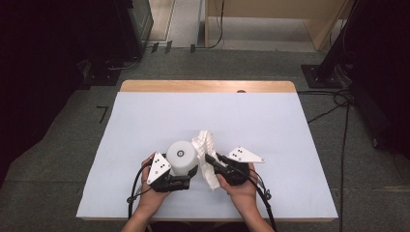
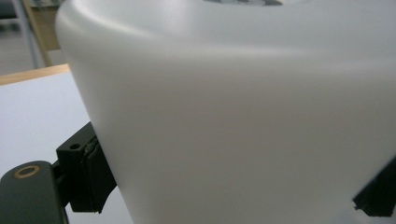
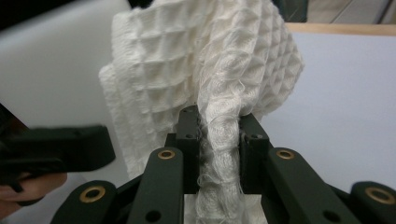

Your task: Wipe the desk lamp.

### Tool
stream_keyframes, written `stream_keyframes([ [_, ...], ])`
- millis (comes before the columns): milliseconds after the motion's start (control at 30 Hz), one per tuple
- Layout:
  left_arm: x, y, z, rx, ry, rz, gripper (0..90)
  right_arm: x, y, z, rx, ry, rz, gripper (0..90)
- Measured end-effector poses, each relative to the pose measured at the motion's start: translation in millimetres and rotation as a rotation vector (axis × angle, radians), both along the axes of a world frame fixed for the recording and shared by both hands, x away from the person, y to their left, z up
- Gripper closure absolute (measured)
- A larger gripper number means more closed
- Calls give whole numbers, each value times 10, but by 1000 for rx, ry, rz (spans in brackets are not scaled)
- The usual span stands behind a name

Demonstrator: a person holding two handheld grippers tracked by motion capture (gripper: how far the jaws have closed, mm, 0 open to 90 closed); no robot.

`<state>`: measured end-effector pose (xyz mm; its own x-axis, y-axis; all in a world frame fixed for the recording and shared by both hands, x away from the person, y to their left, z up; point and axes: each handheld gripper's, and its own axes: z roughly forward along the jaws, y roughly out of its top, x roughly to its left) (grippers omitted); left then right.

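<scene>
Two hands come in over the near edge of the tabletop [image 1: 145, 111], and each one holds a hand-held gripper. The left hand-held gripper [image 1: 186, 175] has its jaws around the bottom part of a white round container [image 1: 182, 155]. In the left gripper view one black jaw sits right against the smooth white side of the container [image 2: 243, 121], and the other jaw shows at its far side, so this hand-held gripper is holding the container. The container stands up straight on the tabletop, close to the near edge and about halfway along it. It has a small dark ring in the middle of its top. The right hand-held gripper [image 1: 211, 161] is squeezed tight on a white cloth [image 1: 206, 147]. In the right gripper view the cloth [image 3: 205, 70] has little bumpy squares like a waffle, and a bunched strip of it runs down between the two black pads [image 3: 189, 140]. The cloth sticks up above the jaws and also hangs down to the tabletop. It is just beside the container, on the container's right side, and it looks like it touches it. The two hand-held grippers are close together, with the container and the cloth between them. The tabletop is white, with a strip of wood along its far edge.
</scene>
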<state>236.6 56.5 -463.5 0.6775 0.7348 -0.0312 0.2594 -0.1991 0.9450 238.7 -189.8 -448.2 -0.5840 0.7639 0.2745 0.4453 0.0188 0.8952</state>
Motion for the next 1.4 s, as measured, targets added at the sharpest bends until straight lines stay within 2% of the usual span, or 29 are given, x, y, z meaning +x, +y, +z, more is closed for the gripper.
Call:
stream_keyframes([
  [133,50,20,-111,36,8,24,83,32,-126,21,20,6,-41,751],
  [200,51,11,-151,75,-9,33,83,46,-155,17,19,3,-45,751],
  [300,46,0,-213,123,-6,24,82,57,-158,3,19,8,-49,751],
  [400,50,28,-222,101,11,21,82,59,-144,-8,13,10,-42,751],
  [467,45,45,-217,97,19,41,80,56,-134,-16,11,9,-40,751],
  [500,40,50,-214,83,24,50,69,58,-133,-21,5,6,-39,751],
  [567,31,84,-179,26,52,26,0,56,-131,-23,8,10,-40,751],
  [600,17,86,-162,13,55,31,0,58,-134,-24,8,7,-41,751],
  [700,-40,35,-143,31,36,97,0,55,-141,-16,14,7,-44,751],
  [767,-79,-37,-149,56,32,169,0,54,-144,-11,11,6,-44,751],
  [833,-90,-121,-171,107,48,229,0,55,-137,-17,13,7,-42,751],
  [867,-90,-142,-186,120,56,240,0,58,-134,-22,8,5,-41,751],
  [933,-100,-146,-208,114,57,255,48,51,-119,-30,7,14,-38,751],
  [967,-101,-131,-205,107,57,249,80,51,-113,-32,6,9,-34,750],
  [1100,-81,-97,-184,105,73,202,84,39,-104,-5,12,-5,-28,751],
  [1167,-69,-72,-158,71,93,137,85,21,-100,31,19,-15,-17,751],
  [1233,-67,-60,-113,18,109,49,85,-8,-83,80,33,-35,1,750],
  [1267,-70,-65,-85,4,115,7,85,-24,-72,107,35,-49,14,750],
  [1400,-132,-121,4,-29,95,-115,85,-83,-4,185,40,-85,51,749],
])
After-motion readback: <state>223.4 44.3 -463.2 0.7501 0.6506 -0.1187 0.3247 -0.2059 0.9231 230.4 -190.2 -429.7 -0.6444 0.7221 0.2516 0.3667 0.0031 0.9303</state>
